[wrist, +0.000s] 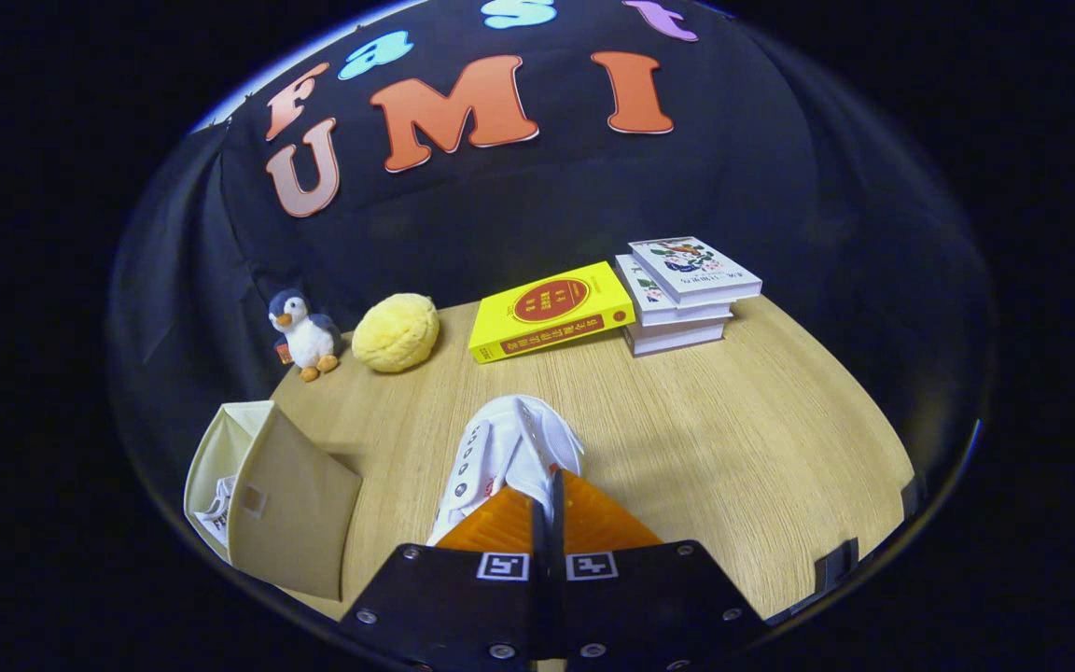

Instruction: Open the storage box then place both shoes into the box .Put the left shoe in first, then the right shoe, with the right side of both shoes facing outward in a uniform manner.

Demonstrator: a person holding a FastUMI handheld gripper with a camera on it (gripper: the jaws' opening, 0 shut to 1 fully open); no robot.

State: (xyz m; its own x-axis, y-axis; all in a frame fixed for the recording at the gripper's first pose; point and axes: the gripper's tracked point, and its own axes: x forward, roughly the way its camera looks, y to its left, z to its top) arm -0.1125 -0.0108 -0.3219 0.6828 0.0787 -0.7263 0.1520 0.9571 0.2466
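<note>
The gripper [547, 490] is clamped on a white shoe [509, 453], both fingers pressed close together on it above the tabletop [733, 429]. To its left stands the storage box [290, 504], lid open. Farther off sit a yellow book [551, 313], stacked books [687, 294], a yellow plush ball [397, 332] and a toy penguin [304, 333].

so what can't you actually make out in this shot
- White shoe, gripper view: its rear is covered by the hand-held gripper, closed on it.
- Storage box, gripper view: the open flap hides most of the inside; something pale inside can't be identified.
- Book covers: print too small.
</note>
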